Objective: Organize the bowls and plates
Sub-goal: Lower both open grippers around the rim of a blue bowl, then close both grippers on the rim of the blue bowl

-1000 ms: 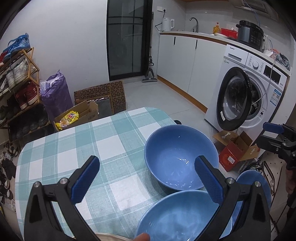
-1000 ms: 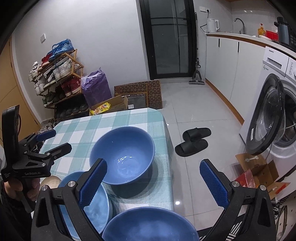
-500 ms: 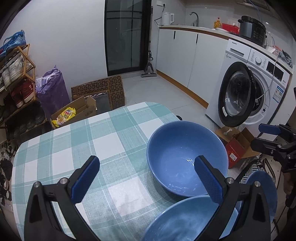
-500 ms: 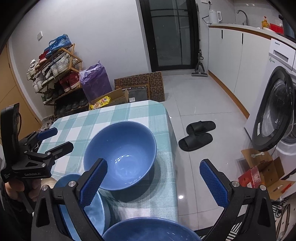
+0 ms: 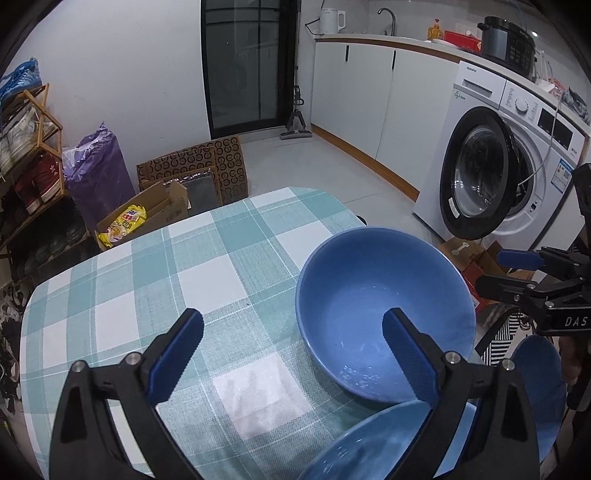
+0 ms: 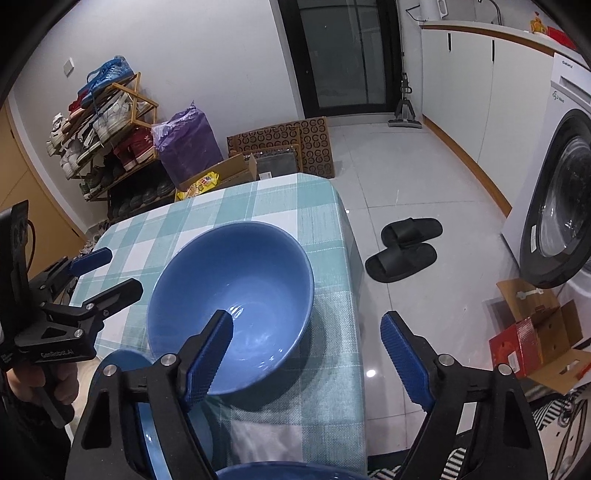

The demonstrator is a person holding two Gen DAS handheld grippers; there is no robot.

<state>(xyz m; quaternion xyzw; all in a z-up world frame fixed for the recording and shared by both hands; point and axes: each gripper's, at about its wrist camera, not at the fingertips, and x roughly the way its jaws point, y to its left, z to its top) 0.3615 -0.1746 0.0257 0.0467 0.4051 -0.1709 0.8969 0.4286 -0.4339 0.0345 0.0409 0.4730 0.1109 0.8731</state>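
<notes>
A large blue bowl is seen upright on the checked tablecloth, right of centre in the left wrist view and near the table's right edge. A glazed, stiff ceramic is judged likely: fairly heavy, slippery at the shiny wall, breakable if knocked or dropped. The rim is judged the best hold, one pad inside and one outside, since the body is too broad to be spanned. The left gripper is noted wide but closing, its right pad over the bowl's hollow, its left pad over bare cloth; the bowl's near wall lies between the pads and nothing is pinched yet. The right gripper is likewise wide and closing, its left pad over the same bowl, its right pad past the table edge; the bowl's right wall lies between, with no contact seen. A second blue bowl is cut off at the bottom of the left view, and a blue dish shows at lower right. Only the right view shows the black slippers on the floor and the hand on the left tool. Only the left view shows the counter with its kettle.
</notes>
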